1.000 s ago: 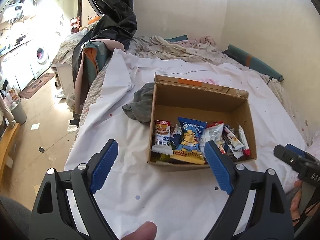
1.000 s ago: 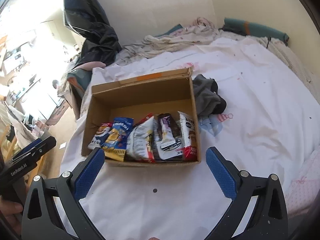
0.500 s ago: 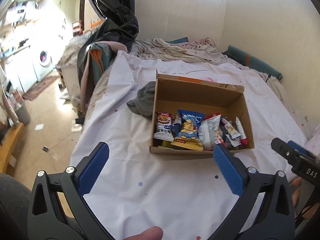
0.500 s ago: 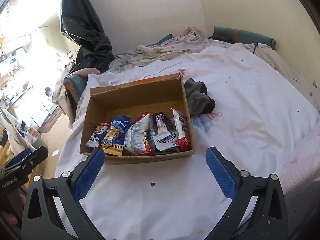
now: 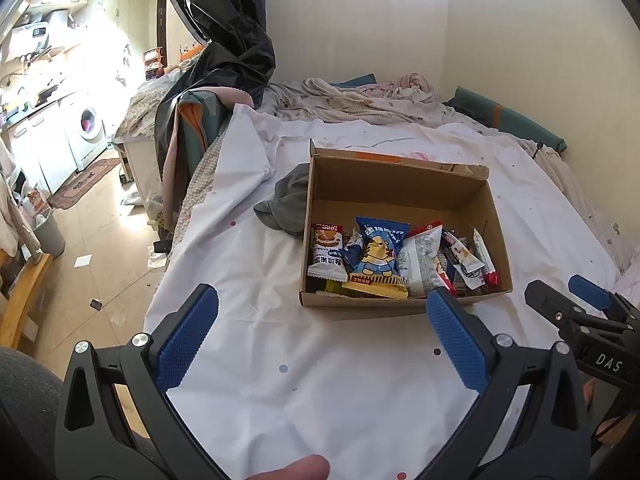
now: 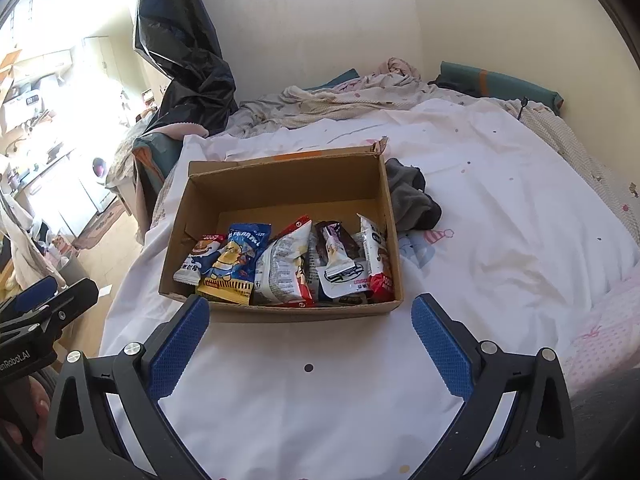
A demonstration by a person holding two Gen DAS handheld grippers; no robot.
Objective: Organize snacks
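An open cardboard box [image 5: 396, 188] [image 6: 280, 184] stands on the white bed sheet. Several snack packets stand in a row along its near wall, among them a blue and yellow packet [image 5: 378, 256] [image 6: 236, 264], a white and red packet [image 5: 424, 260] [image 6: 284, 268] and a dark bar packet [image 6: 336, 244]. My left gripper [image 5: 322, 322] hangs open above the sheet just short of the box, nothing between its blue pads. My right gripper [image 6: 306, 326] is open too, also just short of the box's near wall, and empty.
A grey cloth [image 5: 288, 204] [image 6: 412, 196] lies against one side of the box. Rumpled bedding [image 5: 360, 96] is piled at the far wall. A black plastic bag [image 5: 232, 40] hangs over a chair at the bed's left edge, with kitchen floor beyond.
The left gripper's jaws have spread wider. Both grippers have drawn back a little, so the box looks slightly farther and more centred.
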